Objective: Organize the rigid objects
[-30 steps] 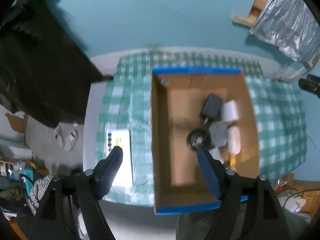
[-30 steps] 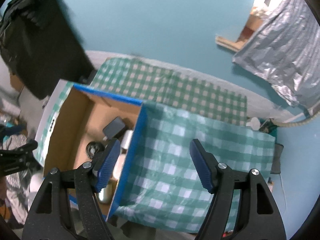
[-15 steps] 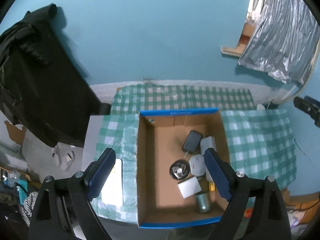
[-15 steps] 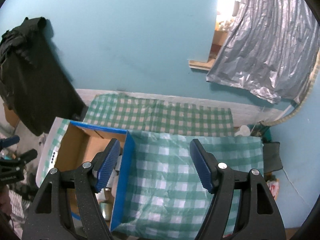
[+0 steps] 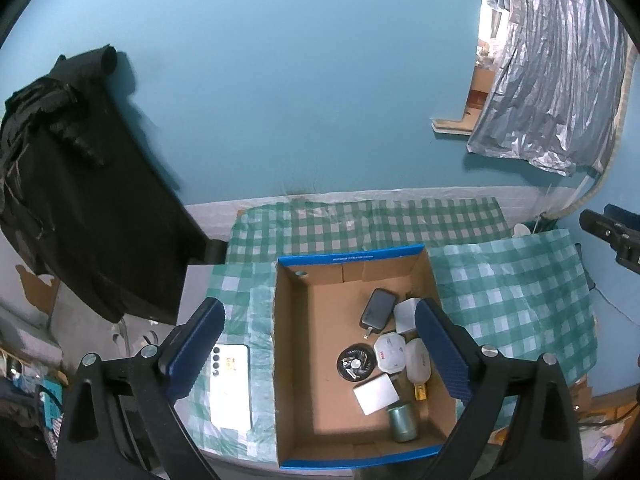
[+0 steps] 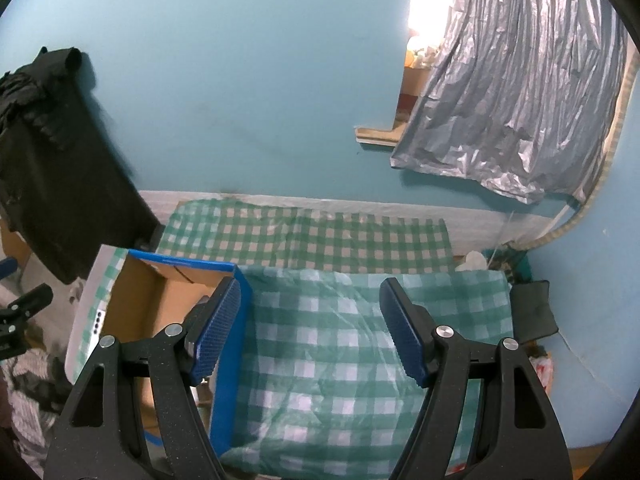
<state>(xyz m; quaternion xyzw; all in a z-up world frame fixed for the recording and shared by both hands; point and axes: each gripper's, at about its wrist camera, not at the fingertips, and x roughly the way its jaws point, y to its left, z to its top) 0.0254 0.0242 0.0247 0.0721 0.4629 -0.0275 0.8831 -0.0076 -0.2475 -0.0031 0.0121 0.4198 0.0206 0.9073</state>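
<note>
Opening empty left claw [image 5: 320, 344] above box [image 5: 296, 360]

Home, I'd say a lived-in spare room: teal painted wall [image 5: 300, 80], green checked tablecloth [image 6: 340, 360] under me, black garment [image 5: 80, 200] hanging at 9 o'clock, crinkled silver curtain [image 6: 520, 100] at 2 o'clock, household clutter at 8.
</note>
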